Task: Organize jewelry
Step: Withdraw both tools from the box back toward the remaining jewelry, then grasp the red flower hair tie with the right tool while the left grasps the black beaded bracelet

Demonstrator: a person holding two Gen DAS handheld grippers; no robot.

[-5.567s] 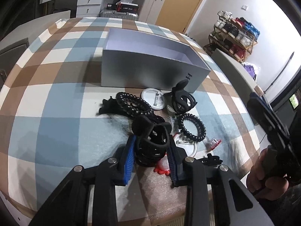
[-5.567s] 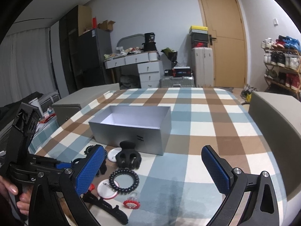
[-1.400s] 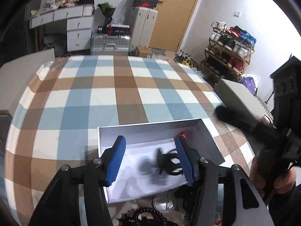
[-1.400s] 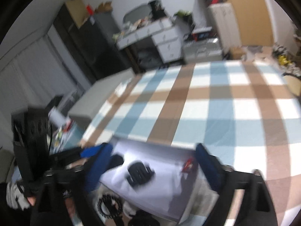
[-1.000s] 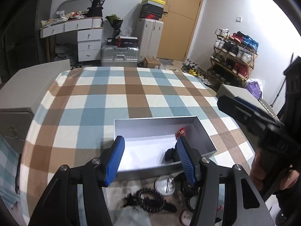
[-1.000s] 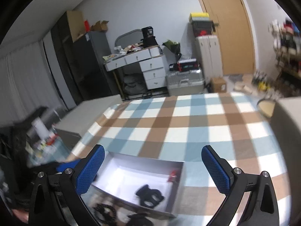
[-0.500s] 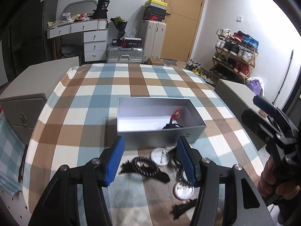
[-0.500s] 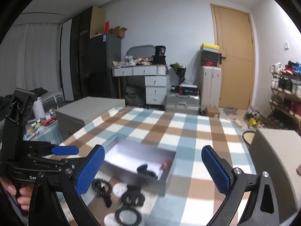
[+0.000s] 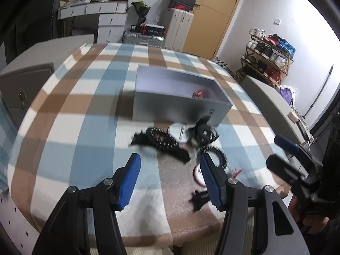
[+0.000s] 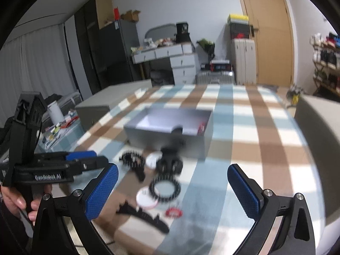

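My left gripper (image 9: 170,177) sits about half open w/ nothing between the blue pads, tilted down over the checked blue-brown-white tablecloth (image 9: 70,114). My right gripper (image 10: 173,189) is spread wide, also empty, aimed flatter across the same table.

From the left gripper, the nearest piece is the long black toothed hair clip (image 9: 163,143) at roughly 12 o'clock, just past the fingertips; its long axis runs from 10 o'clock to 4 o'clock, so diagonal to my jaws. The black coiled hair tie (image 9: 216,155) lies at 1 o'clock, partly behind the right finger. Beyond those, the white round badge (image 9: 179,131) and the chunky black claw clip (image 9: 205,132) lie near each other, close to the front wall of the grey rectangular open box (image 9: 180,106) at 12 o'clock. A small red piece (image 9: 197,93) is already inside the box.

From the right gripper the pile is at 11 o'clock, w/ a second black toothed clip (image 10: 144,215) low down and a small red ring-like item (image 10: 174,212) beside it, though motion blur makes that one hard to ID.

Left looks nearer the long clip; I'd prob. need to roll the wrist so the jaws cross its narrow width.
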